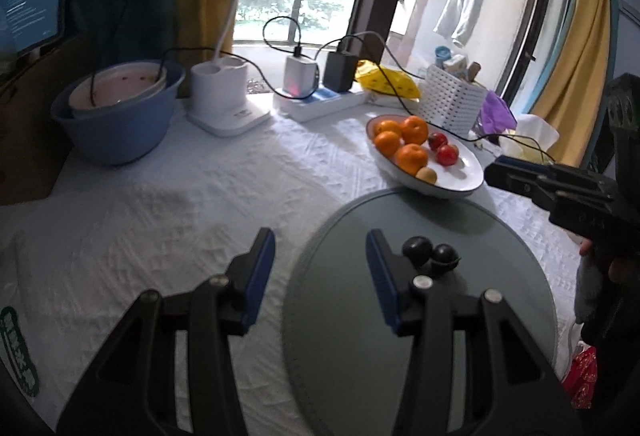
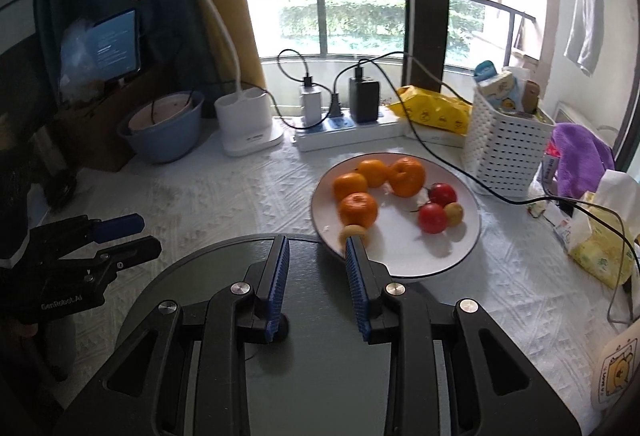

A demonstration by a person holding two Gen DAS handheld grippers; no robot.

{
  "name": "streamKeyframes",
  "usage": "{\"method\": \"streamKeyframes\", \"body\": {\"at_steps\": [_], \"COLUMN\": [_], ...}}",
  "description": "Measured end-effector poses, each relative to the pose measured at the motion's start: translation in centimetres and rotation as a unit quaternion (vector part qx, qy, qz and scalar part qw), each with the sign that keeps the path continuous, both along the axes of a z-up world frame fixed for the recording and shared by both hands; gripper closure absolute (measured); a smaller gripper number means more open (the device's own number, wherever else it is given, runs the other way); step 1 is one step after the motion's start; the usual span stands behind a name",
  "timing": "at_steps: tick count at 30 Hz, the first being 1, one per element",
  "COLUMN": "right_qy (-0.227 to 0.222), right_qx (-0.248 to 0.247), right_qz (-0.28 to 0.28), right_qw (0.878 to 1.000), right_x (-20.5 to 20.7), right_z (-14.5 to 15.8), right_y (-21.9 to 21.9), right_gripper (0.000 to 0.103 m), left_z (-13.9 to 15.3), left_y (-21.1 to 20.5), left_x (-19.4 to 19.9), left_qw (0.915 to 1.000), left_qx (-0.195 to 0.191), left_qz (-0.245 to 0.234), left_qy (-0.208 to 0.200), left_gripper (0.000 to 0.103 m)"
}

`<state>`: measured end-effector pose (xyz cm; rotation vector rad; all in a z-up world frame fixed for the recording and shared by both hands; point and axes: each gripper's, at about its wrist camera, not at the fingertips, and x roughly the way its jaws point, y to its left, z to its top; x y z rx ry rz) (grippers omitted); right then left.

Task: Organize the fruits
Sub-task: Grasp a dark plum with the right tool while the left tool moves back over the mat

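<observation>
A white plate point(image 2: 404, 256) holds several oranges point(image 2: 359, 209), two red fruits point(image 2: 432, 218) and two small yellow-brown fruits point(image 2: 454, 213); the plate also shows in the left wrist view point(image 1: 466, 178). A grey round tray point(image 1: 420, 336) lies in front of it with two dark fruits point(image 1: 417, 250). My left gripper point(image 1: 320, 248) is open and empty, over the tray's left edge. My right gripper point(image 2: 316, 248) is open and empty above the grey tray point(image 2: 320, 376), its tips near the plate's front rim.
Along the back stand a blue basin point(image 2: 164, 132), a white lamp base point(image 2: 246, 124), a power strip with chargers point(image 2: 344, 128), a yellow bag point(image 2: 436, 112) and a white basket point(image 2: 506, 148). Cables cross the cloth. A tissue pack point(image 2: 600, 236) lies at the right.
</observation>
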<state>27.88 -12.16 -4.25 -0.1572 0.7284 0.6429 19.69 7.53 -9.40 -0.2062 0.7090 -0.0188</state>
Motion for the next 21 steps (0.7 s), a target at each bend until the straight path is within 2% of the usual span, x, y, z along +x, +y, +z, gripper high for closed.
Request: {"method": "streamKeyframes", "body": {"at_steps": [10, 18, 21], "right_qy": [0.054, 0.077, 0.084], "right_qx": [-0.026, -0.031, -0.028], "right_qz": [0.018, 0.016, 0.020], "right_qw": [0.998, 0.996, 0.996], "right_x": [-1.5, -1.6, -1.7], "right_z": [-3.8, -5.5, -5.7], "right_y": [1.8, 1.5, 1.5], "right_gripper": [0.071, 0.071, 0.066], "left_z": [-1.4, -1.9, -1.9], "left_y": [0.6, 0.2, 0.0], "left_x": [-1.0, -1.3, -1.2], "left_qw": [0.9999, 0.9997, 0.9997], "left_qx": [-0.007, -0.008, -0.006], "left_qz": [0.001, -0.001, -0.006], "left_qy": [0.015, 0.023, 0.024], "left_gripper": [0.054, 0.054, 0.054]}}
